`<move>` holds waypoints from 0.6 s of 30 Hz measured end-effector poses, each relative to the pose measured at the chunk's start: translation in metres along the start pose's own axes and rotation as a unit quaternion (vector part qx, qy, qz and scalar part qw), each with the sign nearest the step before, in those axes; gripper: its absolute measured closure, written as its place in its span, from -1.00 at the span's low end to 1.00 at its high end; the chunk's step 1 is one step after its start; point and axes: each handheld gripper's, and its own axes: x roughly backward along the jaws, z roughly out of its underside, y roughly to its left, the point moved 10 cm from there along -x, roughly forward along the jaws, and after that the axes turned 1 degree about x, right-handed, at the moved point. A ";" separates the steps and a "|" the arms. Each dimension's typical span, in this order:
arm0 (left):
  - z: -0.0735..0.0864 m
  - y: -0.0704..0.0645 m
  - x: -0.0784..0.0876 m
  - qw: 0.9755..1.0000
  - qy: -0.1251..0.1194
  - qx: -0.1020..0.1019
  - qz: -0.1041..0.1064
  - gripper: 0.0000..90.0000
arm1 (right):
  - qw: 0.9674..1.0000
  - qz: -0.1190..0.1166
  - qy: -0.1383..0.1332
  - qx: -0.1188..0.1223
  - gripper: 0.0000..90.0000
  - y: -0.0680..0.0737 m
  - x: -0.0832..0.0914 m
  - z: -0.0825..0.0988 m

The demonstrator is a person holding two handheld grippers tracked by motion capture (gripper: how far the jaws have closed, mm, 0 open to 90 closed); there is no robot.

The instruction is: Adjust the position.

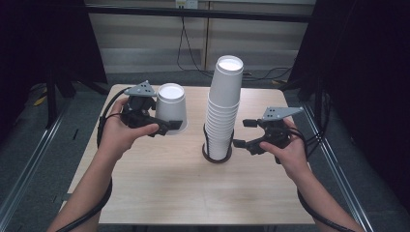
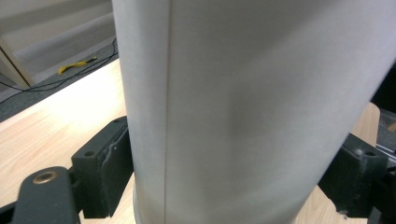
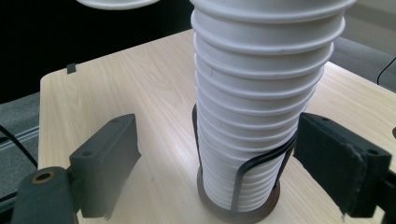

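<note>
A single white paper cup (image 1: 171, 106) stands upright at the table's left rear. My left gripper (image 1: 169, 126) is shut on its lower part. In the left gripper view the cup (image 2: 252, 112) looms close, and the black pads (image 2: 114, 172) press on both of its sides. I cannot tell whether it touches the tabletop. A tall stack of white cups (image 1: 223, 111) rises from a black wire holder (image 1: 216, 157) at the centre. My right gripper (image 1: 243, 133) is open just right of the stack's base. Its jaws flank the stack (image 3: 261, 93) without touching it.
The light wooden table (image 1: 169, 188) has bare surface in front of the stack and both hands. Its right edge is close behind the right hand. Dark curtains stand on both sides, and cables hang on the wall behind.
</note>
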 end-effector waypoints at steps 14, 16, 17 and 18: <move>0.033 -0.015 -0.014 0.998 0.054 -0.020 0.013 -0.66 | 1.000 -0.016 0.014 0.004 -0.70 0.006 -0.001 0.012; 0.035 -0.016 -0.016 0.998 0.061 -0.023 0.014 -0.66 | 1.000 -0.018 0.016 0.005 -0.70 0.007 -0.001 0.013; 0.039 -0.019 -0.019 0.997 0.066 -0.023 0.016 -0.66 | 1.000 -0.024 0.017 0.009 -0.70 0.009 -0.002 0.014; 0.041 -0.020 -0.020 0.997 0.071 -0.027 0.019 -0.66 | 0.999 -0.026 0.019 0.009 -0.70 0.010 -0.003 0.015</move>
